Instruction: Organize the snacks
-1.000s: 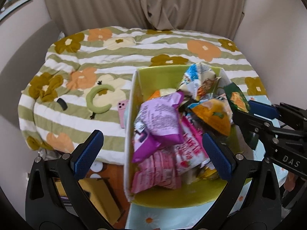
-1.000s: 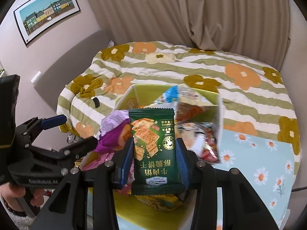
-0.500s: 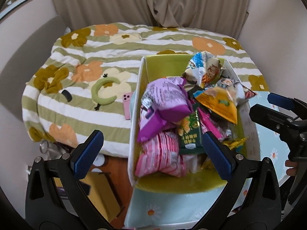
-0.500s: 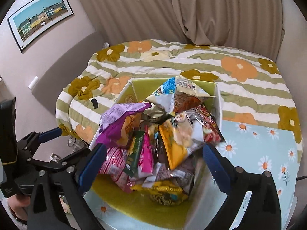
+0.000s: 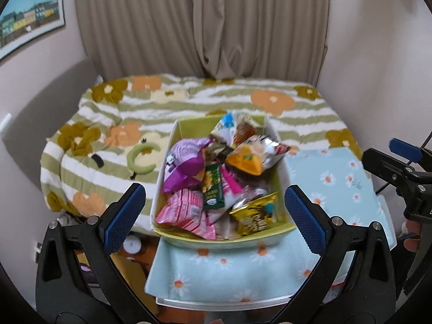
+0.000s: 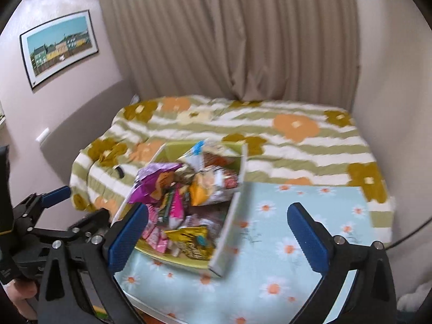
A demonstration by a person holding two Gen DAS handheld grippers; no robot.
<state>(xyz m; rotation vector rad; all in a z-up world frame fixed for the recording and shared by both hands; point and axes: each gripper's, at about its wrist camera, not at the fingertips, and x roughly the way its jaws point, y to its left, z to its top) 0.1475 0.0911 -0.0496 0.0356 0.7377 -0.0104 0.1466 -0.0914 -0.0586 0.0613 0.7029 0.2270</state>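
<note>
A yellow-green box [image 5: 189, 239] [image 6: 229, 216] stands on a small table with a light blue daisy cloth [image 5: 332, 178] [image 6: 297, 216]. It is full of snack packets: a purple bag [image 5: 186, 162] [image 6: 151, 181], a dark green cracker packet [image 5: 213, 189], pink packets [image 5: 183, 210], an orange bag [image 5: 245, 162] and a gold bag [image 5: 256, 216] [image 6: 191, 240]. My left gripper [image 5: 216, 213] is open and empty, held back above the box's near end. My right gripper [image 6: 216, 232] is open and empty, above the box's right side. The right gripper also shows at the right edge of the left wrist view [image 5: 405, 170].
A bed with a green-striped floral quilt [image 5: 189, 100] [image 6: 270, 135] lies behind the table. A green curved toy [image 5: 140, 159] rests on the quilt. Beige curtains [image 5: 202, 27] hang behind, and a framed picture [image 6: 59, 46] is on the left wall.
My right gripper opened and dropped the dark green cracker packet into the box. Both grippers have since pulled back and up, away from the box.
</note>
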